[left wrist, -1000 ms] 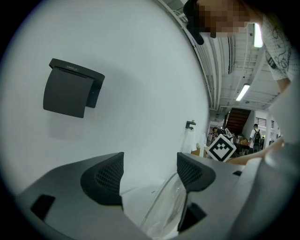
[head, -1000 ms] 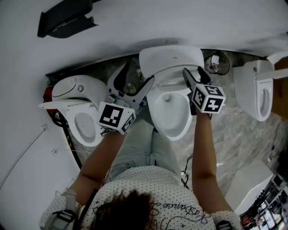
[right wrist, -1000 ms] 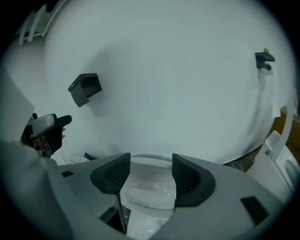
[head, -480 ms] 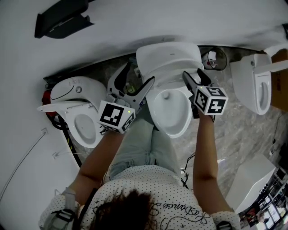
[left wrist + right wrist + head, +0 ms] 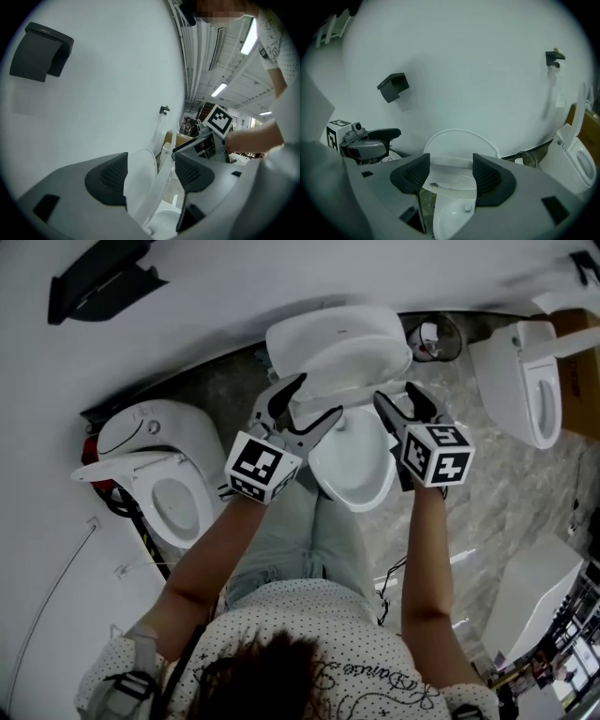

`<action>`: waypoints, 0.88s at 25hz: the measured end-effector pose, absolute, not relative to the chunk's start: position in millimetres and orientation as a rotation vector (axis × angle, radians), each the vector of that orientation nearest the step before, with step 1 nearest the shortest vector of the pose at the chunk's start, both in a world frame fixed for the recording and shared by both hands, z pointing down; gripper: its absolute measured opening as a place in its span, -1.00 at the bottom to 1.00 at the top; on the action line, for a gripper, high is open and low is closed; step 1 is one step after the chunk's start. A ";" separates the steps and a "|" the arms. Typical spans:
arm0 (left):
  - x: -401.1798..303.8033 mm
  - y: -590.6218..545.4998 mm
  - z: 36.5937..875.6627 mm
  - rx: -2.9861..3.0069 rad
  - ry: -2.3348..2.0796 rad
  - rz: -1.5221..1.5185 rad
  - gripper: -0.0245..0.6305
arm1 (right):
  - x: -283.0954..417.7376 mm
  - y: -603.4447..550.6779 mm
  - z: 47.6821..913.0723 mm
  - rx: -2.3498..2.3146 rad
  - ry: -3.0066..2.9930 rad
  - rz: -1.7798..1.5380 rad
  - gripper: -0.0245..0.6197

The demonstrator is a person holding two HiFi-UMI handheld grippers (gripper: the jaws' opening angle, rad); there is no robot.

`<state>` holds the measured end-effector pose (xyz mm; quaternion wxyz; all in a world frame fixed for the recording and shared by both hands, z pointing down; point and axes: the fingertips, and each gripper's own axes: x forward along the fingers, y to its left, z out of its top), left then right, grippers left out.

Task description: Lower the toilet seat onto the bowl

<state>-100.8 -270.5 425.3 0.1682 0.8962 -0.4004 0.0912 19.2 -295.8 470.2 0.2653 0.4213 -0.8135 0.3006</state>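
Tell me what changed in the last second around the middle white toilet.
The left gripper swung right from beside the white ceramic bowl to straddle the edge of the raised white plastic seat. Its jaws have just been closing slightly and are not yet pressing it. The right gripper stays open and empty on the other side, and the seat stays up.

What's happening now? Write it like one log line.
toilet seat: tilted, not yet down | lid: up | left gripper: jaws just closing, seat edge between, not gripped | right gripper: open, near seat
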 end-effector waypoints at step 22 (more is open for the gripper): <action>12.0 -148.9 487.2 2.577 -1.079 0.561 -0.34 | 73.0 -171.6 480.8 1.058 -2.294 0.833 -0.06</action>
